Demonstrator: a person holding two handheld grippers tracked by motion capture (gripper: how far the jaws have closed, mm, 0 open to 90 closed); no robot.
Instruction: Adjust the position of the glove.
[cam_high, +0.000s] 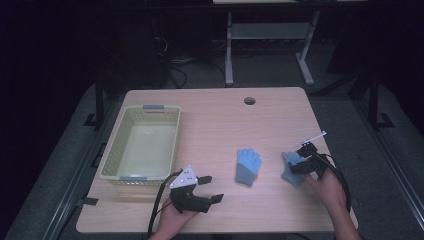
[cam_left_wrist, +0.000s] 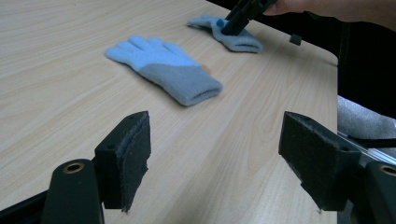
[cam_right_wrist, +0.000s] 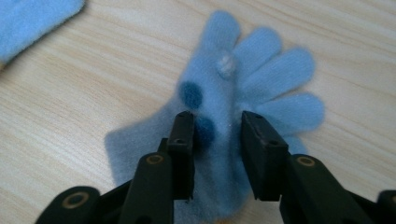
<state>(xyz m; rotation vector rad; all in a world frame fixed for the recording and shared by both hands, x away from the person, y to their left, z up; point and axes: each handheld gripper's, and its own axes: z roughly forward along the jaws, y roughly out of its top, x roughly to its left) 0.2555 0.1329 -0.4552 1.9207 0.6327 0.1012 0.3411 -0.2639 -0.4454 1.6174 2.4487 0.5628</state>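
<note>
Two light blue knit gloves are lying on the pale wooden table (cam_high: 210, 125). One flat glove with a greyish cuff (cam_high: 248, 166) sits near the middle, nothing touching it. The other glove, with darker blue dots on it (cam_high: 291, 167), is off to the right, and the right gripper (cam_high: 303, 163) is on it. In the right gripper view the black jaws are pinched in on a raised fold of that dotted glove (cam_right_wrist: 243, 93), fabric bunched between them, the rest of it down on the wood. The left gripper (cam_high: 212, 188) is held low near the front edge, jaws spread wide with nothing in them, pointing toward the flat glove (cam_left_wrist: 166, 67). A pale green plastic lattice basket (cam_high: 111, 159) stands on the left side, nothing inside as far as I can see.
</note>
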